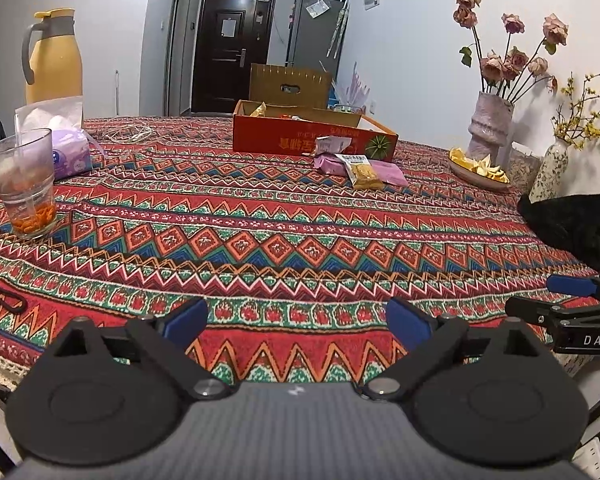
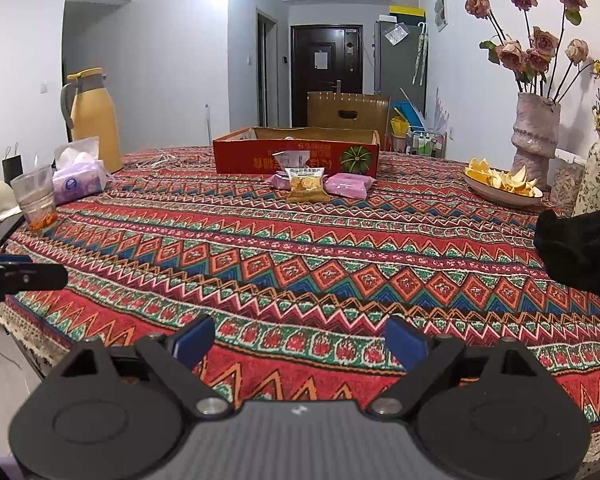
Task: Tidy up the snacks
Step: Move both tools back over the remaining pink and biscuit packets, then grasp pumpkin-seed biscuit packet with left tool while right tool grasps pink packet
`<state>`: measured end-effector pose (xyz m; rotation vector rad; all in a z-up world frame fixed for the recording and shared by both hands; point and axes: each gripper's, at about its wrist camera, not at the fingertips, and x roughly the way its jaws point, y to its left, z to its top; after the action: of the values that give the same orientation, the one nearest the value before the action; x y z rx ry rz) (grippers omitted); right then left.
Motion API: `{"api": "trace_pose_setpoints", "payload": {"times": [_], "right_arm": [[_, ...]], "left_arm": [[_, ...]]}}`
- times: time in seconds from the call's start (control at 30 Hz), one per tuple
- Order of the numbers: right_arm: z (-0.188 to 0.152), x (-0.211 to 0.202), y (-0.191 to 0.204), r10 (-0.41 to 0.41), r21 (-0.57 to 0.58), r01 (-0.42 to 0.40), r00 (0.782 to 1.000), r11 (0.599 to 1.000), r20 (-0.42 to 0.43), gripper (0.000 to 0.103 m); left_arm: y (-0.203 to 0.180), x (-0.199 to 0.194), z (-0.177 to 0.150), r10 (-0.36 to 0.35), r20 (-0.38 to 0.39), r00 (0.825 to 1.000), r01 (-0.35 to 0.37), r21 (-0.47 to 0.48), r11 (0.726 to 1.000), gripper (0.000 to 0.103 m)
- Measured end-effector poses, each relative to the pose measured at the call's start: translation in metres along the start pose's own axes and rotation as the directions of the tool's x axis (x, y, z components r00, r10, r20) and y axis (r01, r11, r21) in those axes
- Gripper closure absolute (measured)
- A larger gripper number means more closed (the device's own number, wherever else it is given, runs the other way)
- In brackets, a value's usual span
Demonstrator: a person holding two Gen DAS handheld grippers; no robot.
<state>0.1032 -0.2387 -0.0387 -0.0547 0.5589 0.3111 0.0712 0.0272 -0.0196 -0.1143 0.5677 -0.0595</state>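
Note:
A shallow red cardboard box (image 1: 300,142) (image 2: 244,158) stands far across the patterned tablecloth with a few snack packs inside. In front of it lie a yellow snack pack (image 1: 366,172) (image 2: 306,184) and pink snack packs (image 1: 388,172) (image 2: 348,186), plus a small crumpled pale wrapper (image 1: 332,144). My left gripper (image 1: 298,320) hovers open over the near edge of the table, nothing between its blue pads. My right gripper (image 2: 300,344) is open too, empty, beside the left one and far from the snacks. Each gripper's finger shows at the edge of the other view.
A glass with orange bits (image 1: 24,184) (image 2: 36,198), a purple tissue pack (image 1: 70,148) (image 2: 80,180) and a yellow jug (image 1: 52,60) (image 2: 94,120) stand left. A plate of peel (image 1: 480,170) (image 2: 504,188), vases (image 1: 490,124) (image 2: 536,136) and a black cloth (image 1: 576,224) (image 2: 580,244) sit right.

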Motion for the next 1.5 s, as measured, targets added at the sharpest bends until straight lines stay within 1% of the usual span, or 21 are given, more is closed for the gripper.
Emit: {"api": "trace_pose_setpoints", "payload": {"times": [0.13,0.2,0.33,0.43,0.57,0.7,0.8,0.9,0.93,1.0,1.03,1.07,1.1,1.13,1.2,1.23,1.3,1.37,1.4,1.43,1.5], "right_arm": [[0.007,0.012,-0.009,-0.016,0.017,0.016,1.0,1.0,-0.006,0.011],[0.013,0.02,-0.016,-0.028,0.024,0.029,1.0,0.999,-0.01,0.011],[0.026,0.039,-0.034,-0.051,0.046,0.051,0.999,0.998,-0.003,0.01],[0.04,0.057,-0.048,-0.062,0.054,0.062,0.998,0.997,-0.002,0.01],[0.062,0.084,-0.064,-0.064,0.033,0.064,0.998,0.997,-0.003,0.01],[0.086,0.113,-0.083,-0.044,0.024,0.044,0.999,0.999,-0.005,0.01],[0.106,0.135,-0.098,-0.069,0.009,0.069,0.998,0.998,-0.003,0.01],[0.124,0.151,-0.112,-0.077,0.003,0.077,0.997,0.997,0.012,0.009],[0.129,0.156,-0.116,-0.081,0.001,0.081,0.997,0.997,0.013,0.009],[0.138,0.166,-0.122,-0.089,-0.006,0.089,0.996,0.996,0.014,0.009],[0.143,0.171,-0.125,-0.089,-0.01,0.089,0.996,0.996,0.012,0.009],[0.148,0.177,-0.127,-0.084,-0.011,0.085,0.996,0.996,0.01,0.009],[0.152,0.183,-0.129,-0.079,-0.01,0.079,0.997,0.997,0.008,0.009],[0.157,0.19,-0.131,-0.069,-0.008,0.069,0.998,0.998,0.005,0.009],[0.164,0.206,-0.132,-0.043,0.001,0.043,0.999,0.999,-0.008,0.009],[0.167,0.214,-0.131,-0.028,0.012,0.028,0.999,1.0,-0.017,0.009],[0.173,0.237,-0.128,0.028,0.056,-0.026,0.999,0.998,-0.041,0.009],[0.174,0.261,-0.12,0.067,0.103,-0.059,0.995,0.993,-0.077,0.01],[0.175,0.276,-0.113,0.088,0.107,-0.078,0.992,0.991,-0.089,0.011],[0.175,0.288,-0.106,0.086,0.105,-0.075,0.991,0.992,-0.101,0.012],[0.178,0.311,-0.094,0.034,0.105,-0.023,0.993,0.994,-0.111,0.013]], "left_arm": [[-0.001,0.013,0.011,-0.01,0.002,1.0,0.01,-0.007,1.0,0.001],[-0.004,0.023,0.018,-0.011,0.008,1.0,0.011,-0.004,1.0,0.0],[-0.015,0.055,0.037,-0.005,-0.012,1.0,0.006,0.036,0.999,0.0],[-0.026,0.088,0.058,-0.001,-0.033,0.999,0.003,0.05,0.999,0.0],[-0.049,0.131,0.092,-0.016,-0.012,1.0,0.017,0.074,0.997,0.0],[-0.075,0.176,0.12,-0.047,0.004,0.999,0.046,0.112,0.993,0.0],[-0.091,0.219,0.138,-0.07,-0.023,0.997,0.072,0.102,0.992,0.0],[-0.102,0.264,0.148,-0.071,-0.065,0.995,0.078,0.125,0.989,0.002],[-0.106,0.279,0.15,-0.075,-0.076,0.994,0.085,0.132,0.988,0.004],[-0.11,0.304,0.152,-0.059,-0.099,0.993,0.071,0.126,0.989,0.019],[-0.11,0.316,0.153,-0.058,-0.109,0.992,0.07,0.11,0.991,0.021],[-0.11,0.325,0.153,-0.056,-0.119,0.991,0.068,0.1,0.993,0.03],[-0.11,0.332,0.153,-0.053,-0.127,0.99,0.065,0.093,0.994,0.045],[-0.109,0.338,0.152,-0.048,-0.137,0.989,0.061,0.09,0.994,0.052],[-0.103,0.339,0.151,-0.07,-0.138,0.988,0.082,0.083,0.993,0.058],[-0.098,0.334,0.151,-0.078,-0.141,0.987,0.09,0.084,0.992,0.059],[-0.085,0.316,0.15,-0.099,-0.126,0.987,0.108,0.068,0.992,0.06],[-0.07,0.295,0.146,-0.103,-0.108,0.989,0.109,0.049,0.993,0.06],[-0.062,0.285,0.144,-0.103,-0.1,0.99,0.108,0.044,0.993,0.06],[-0.053,0.275,0.14,-0.095,-0.095,0.991,0.099,0.038,0.994,0.06],[-0.039,0.262,0.137,-0.081,-0.082,0.993,0.083,0.027,0.996,0.06]]}}
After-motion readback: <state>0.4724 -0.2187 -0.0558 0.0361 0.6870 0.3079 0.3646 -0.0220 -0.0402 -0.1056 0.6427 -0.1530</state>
